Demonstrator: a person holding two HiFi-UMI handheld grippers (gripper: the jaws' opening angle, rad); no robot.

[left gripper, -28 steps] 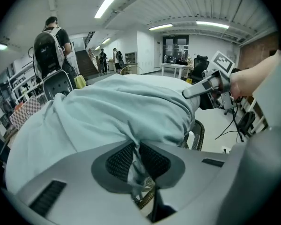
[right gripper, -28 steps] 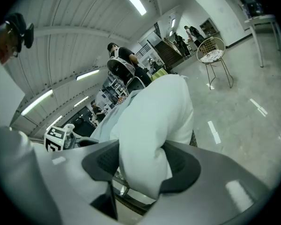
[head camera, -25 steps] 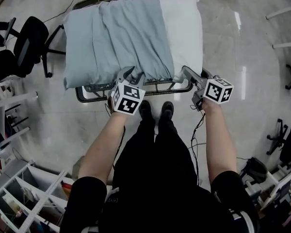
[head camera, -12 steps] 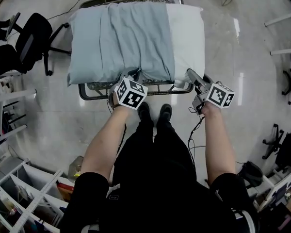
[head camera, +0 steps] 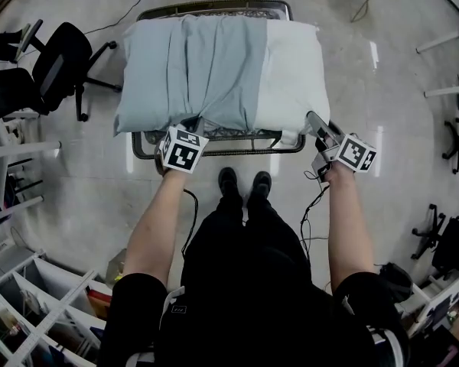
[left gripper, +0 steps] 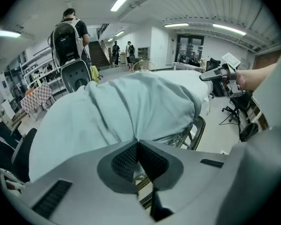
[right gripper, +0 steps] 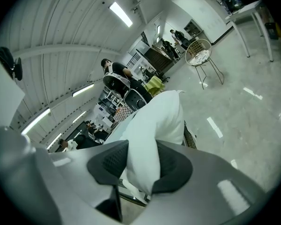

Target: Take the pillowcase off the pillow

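Note:
A white pillow (head camera: 292, 75) lies on a metal cart, with a pale blue-grey pillowcase (head camera: 203, 71) covering its left two thirds. My left gripper (head camera: 190, 126) is at the pillowcase's near edge. In the left gripper view this gripper (left gripper: 138, 143) is shut, with a fold of the pillowcase (left gripper: 122, 104) pinched at its tips. My right gripper (head camera: 315, 119) is at the bare pillow's near right corner. In the right gripper view its jaws (right gripper: 141, 165) are closing, and the white pillow corner (right gripper: 154, 123) fills the gap and touches both pads.
The cart's rim (head camera: 214, 141) runs just below the pillow, and the person's shoes stand in front of it. A black office chair (head camera: 57, 60) is at the left and white shelving (head camera: 30, 297) at the lower left. People (left gripper: 68, 32) stand in the background of the left gripper view.
My left gripper has shifted a little left along the near edge and closed on the pillowcase. The right gripper stayed at the pillow's corner and narrowed on it.

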